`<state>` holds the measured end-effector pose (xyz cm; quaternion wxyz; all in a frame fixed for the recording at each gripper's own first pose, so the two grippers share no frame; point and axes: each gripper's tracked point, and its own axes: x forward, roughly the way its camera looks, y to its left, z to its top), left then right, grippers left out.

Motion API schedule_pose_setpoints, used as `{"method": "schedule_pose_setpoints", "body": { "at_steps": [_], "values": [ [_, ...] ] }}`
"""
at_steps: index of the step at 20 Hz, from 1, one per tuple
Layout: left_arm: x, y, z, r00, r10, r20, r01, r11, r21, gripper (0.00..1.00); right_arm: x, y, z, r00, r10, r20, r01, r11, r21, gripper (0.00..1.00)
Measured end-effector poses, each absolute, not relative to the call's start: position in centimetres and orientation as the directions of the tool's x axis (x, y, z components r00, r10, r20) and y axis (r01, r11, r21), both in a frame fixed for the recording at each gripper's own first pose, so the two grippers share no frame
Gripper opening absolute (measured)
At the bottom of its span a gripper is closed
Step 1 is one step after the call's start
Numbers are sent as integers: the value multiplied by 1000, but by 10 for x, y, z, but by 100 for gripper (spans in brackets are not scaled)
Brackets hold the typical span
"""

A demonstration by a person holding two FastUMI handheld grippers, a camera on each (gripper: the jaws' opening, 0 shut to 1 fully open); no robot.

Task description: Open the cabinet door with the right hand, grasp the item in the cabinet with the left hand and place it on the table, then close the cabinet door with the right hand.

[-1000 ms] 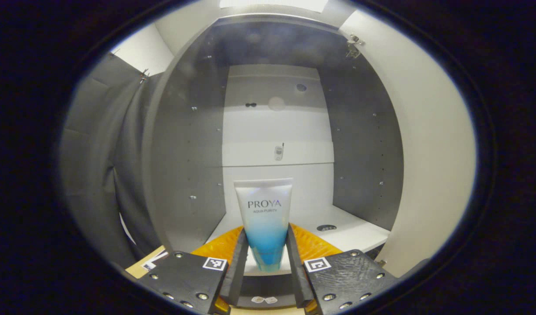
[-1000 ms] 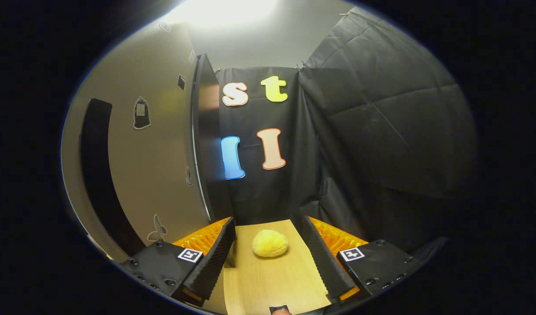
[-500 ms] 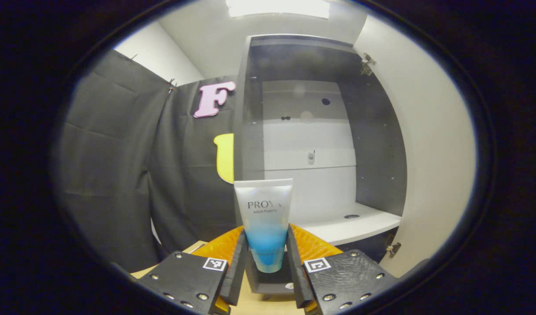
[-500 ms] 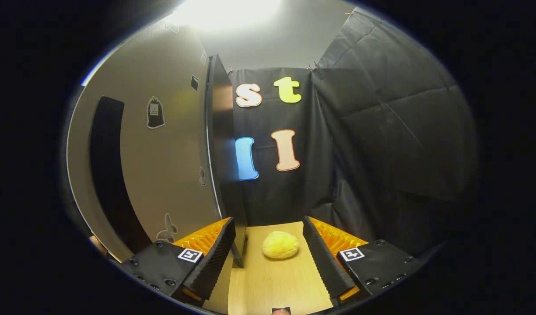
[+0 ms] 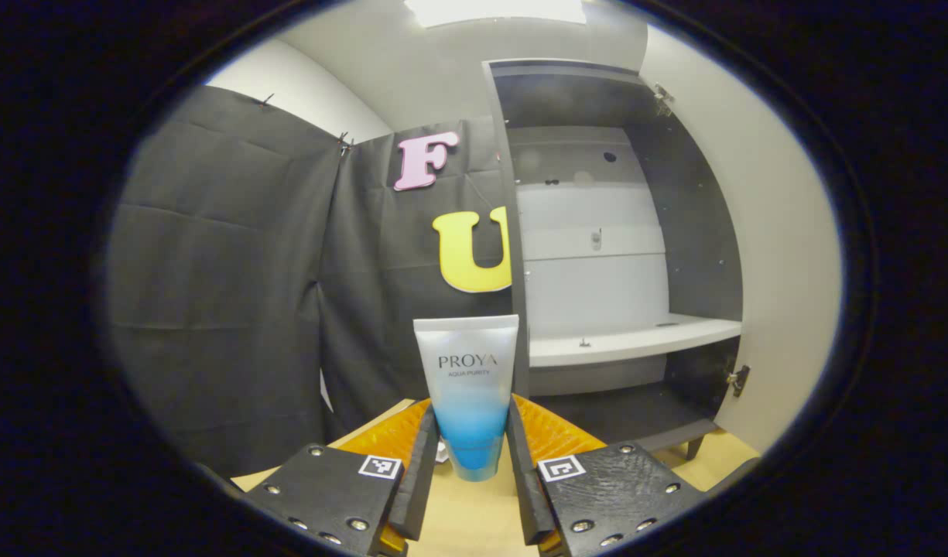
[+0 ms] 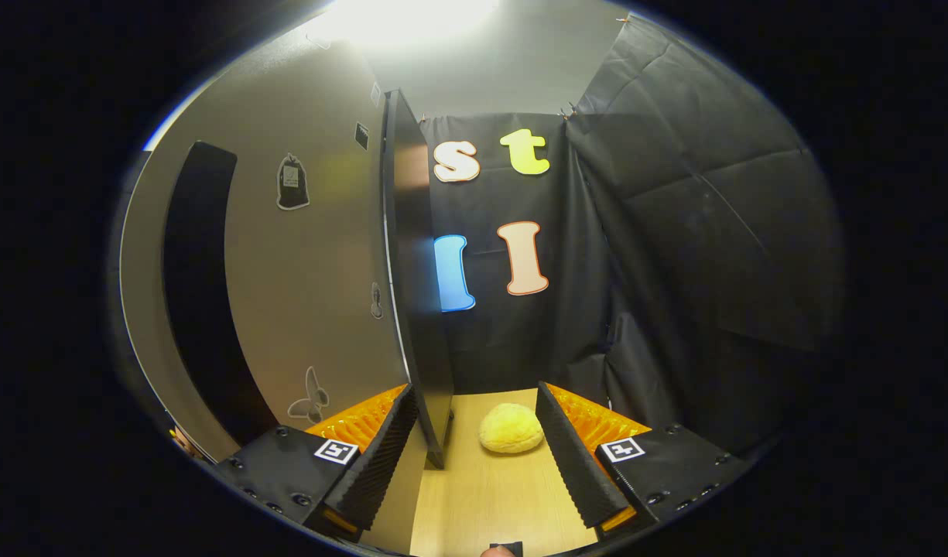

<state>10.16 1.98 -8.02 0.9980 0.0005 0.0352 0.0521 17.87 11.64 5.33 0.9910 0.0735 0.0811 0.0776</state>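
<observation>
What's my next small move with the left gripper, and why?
Probably lower it toward the table and set the tube down. The left gripper has its jaws closed on the tube, clear of the open cabinet. The right gripper waits open beside the door.

Tubes: 1, tube [image 5: 467, 387]
Cabinets: 1, cabinet [image 5: 698, 232]
Cabinet doors: 1, door [image 6: 319, 271]
Yellow round lumps: 1, lump [image 6: 511, 428]
Tables: 1, table [image 6: 489, 503]
</observation>
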Motion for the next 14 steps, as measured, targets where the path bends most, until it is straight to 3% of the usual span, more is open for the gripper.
{"method": "schedule_pose_setpoints", "body": {
  "at_steps": [1,2,3,4,6,7,10,14],
  "values": [
    [96,26,-91,990,116,-82,-116,993,2,46,179,114,54,976,159,-149,-136,979,154,98],
    [91,34,-101,988,127,-91,-127,992,2,46,179,114,54,977,154,-148,-130,979,159,98],
    [87,41,-111,985,142,-98,-142,990,3,53,178,113,54,978,151,-147,-125,978,168,98],
    [81,48,-121,982,155,-106,-155,988,5,46,179,113,53,978,148,-150,-121,977,176,98],
    [70,61,-139,977,179,-120,-179,984,4,53,179,108,52,979,127,-157,-99,979,179,98],
    [65,69,-150,972,193,-130,-194,981,5,50,179,105,51,980,118,-163,-89,980,175,98],
    [50,86,-182,957,236,-166,-238,971,6,53,178,101,49,980,100,-175,-71,984,164,98],
    [35,102,-221,939,281,-199,-285,958,7,46,178,103,45,976,103,-193,-74,985,155,98]
  ]
}}
